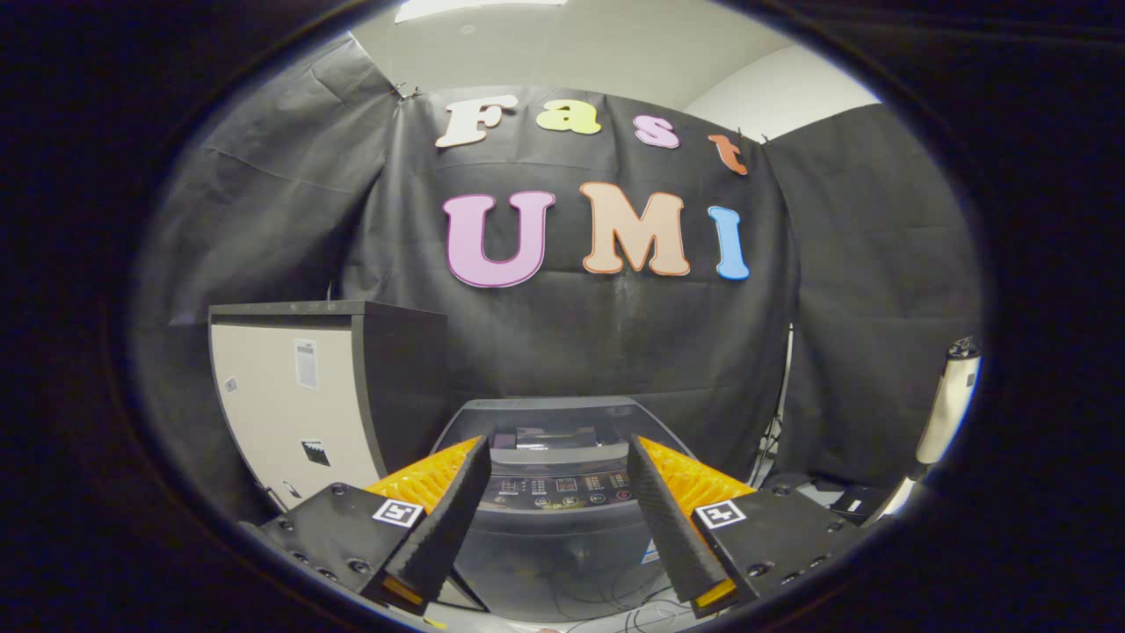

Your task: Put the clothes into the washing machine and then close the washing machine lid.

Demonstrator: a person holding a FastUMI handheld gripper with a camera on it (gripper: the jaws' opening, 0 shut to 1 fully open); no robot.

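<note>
The gripper [558,453] hangs released, its fingers spread wide and holding nothing, aimed at a top-loading washing machine [562,527] that stands beyond and between them against the black cloth wall, beside a pale cabinet [290,396]. The washing machine lid [549,420] appears to lie down flat above the control panel [562,488], and no clothes are visible, so the scene fits either a load yet to be fetched or one already enclosed. Any approach to the lid is best made squarely from the front, fingers kept clear of the panel buttons.
</note>
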